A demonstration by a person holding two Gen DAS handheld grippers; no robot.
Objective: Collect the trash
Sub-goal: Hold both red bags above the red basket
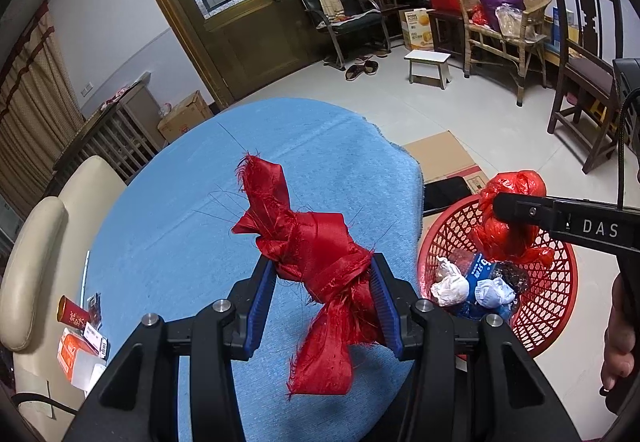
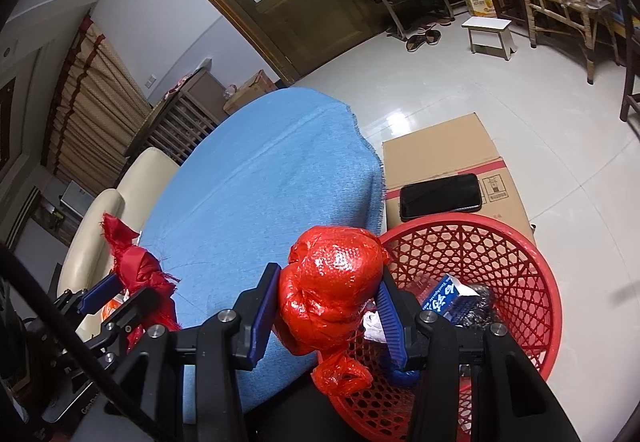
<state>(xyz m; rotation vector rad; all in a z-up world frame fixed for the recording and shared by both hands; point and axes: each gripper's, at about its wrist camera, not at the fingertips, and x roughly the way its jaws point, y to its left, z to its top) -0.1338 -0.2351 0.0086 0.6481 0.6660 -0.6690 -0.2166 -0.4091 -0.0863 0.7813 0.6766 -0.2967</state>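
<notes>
A knotted red ribbon (image 1: 316, 262) is clamped in the left gripper (image 1: 323, 290) above the blue-covered surface (image 1: 168, 234). At 3 o'clock, the right gripper (image 2: 328, 316) pinches a red plastic bag (image 2: 332, 282) over the red basket (image 2: 532, 282), beside a cardboard box (image 2: 440, 146) on the floor.

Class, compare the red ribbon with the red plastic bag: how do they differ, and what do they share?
The ribbon is frayed, knotted fabric; the bag is a shiny, crumpled ball. The ribbon sits in the left gripper over the blue cloth; the bag, in the right gripper, hangs at the basket. Both are red and gripped.
</notes>
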